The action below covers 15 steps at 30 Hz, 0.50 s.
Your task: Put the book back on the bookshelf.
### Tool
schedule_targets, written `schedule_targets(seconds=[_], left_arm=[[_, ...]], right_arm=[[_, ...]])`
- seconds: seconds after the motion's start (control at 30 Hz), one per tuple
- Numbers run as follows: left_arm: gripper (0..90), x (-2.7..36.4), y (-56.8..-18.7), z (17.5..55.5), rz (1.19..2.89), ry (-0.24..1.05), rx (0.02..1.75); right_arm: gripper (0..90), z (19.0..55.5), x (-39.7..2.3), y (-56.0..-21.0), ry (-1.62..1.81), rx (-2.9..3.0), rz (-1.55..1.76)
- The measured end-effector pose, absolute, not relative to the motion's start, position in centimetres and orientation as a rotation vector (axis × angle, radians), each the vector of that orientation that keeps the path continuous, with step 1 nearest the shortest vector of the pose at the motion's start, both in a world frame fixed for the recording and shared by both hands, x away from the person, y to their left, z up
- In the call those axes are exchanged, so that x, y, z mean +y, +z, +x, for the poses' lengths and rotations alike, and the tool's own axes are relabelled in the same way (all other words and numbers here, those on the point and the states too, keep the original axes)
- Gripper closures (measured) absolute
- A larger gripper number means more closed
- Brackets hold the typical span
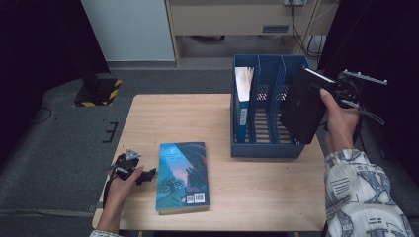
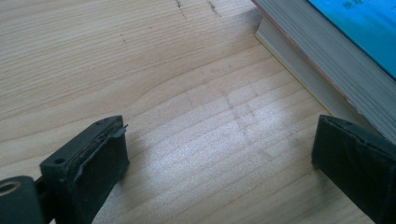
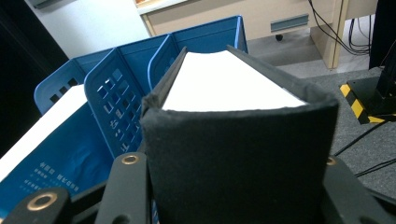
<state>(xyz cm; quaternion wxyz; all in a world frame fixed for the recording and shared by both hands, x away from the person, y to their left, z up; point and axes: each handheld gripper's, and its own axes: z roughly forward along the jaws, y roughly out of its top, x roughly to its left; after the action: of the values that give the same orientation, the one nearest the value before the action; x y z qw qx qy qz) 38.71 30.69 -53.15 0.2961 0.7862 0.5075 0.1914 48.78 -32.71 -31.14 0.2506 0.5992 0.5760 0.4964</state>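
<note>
Holding a black book (image 1: 302,106) up at the right of the frame, the right gripper (image 1: 330,89) has its jaws pinched on the spine end, one on each cover, so the book hangs tilted with its lower corner just over the right end of the blue file rack (image 1: 267,148). In the right gripper view you look straight down the black spine (image 3: 238,163) to the white page block, with the rack's perforated dividers (image 3: 112,109) right behind it. My guess is it's gripped by the spine so the thin edge can slide down into a slot, and the empty right compartment looks like the target.

One blue book (image 1: 243,106) stands upright in the rack's left compartment, white pages facing up; the middle one looks empty too.

Down at the lower left, the left gripper (image 1: 132,170) rests low on the wooden table (image 1: 173,113), jaws spread wide with nothing between them, just bare wood in its own view. It sits just beside a teal paperback (image 1: 182,175) lying flat, cover up, whose page edge (image 2: 322,60) runs across the upper right of that view. Probably parked there ready for that one.
</note>
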Motion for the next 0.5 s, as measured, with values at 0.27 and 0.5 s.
schedule_targets(seconds=[0.27, 0.5], left_arm=[[2.6, 30.7, -53.2, 38.7, 2.091, 0.510, 1.349], [2.6, 30.7, -53.2, 38.7, 2.091, 0.510, 1.349]], right_arm=[[52.8, 49.9, -31.8, -31.8, 1.347, 1.552, 1.620], [52.8, 50.7, -30.8, -32.2, 1.311, 1.561, 1.598]])
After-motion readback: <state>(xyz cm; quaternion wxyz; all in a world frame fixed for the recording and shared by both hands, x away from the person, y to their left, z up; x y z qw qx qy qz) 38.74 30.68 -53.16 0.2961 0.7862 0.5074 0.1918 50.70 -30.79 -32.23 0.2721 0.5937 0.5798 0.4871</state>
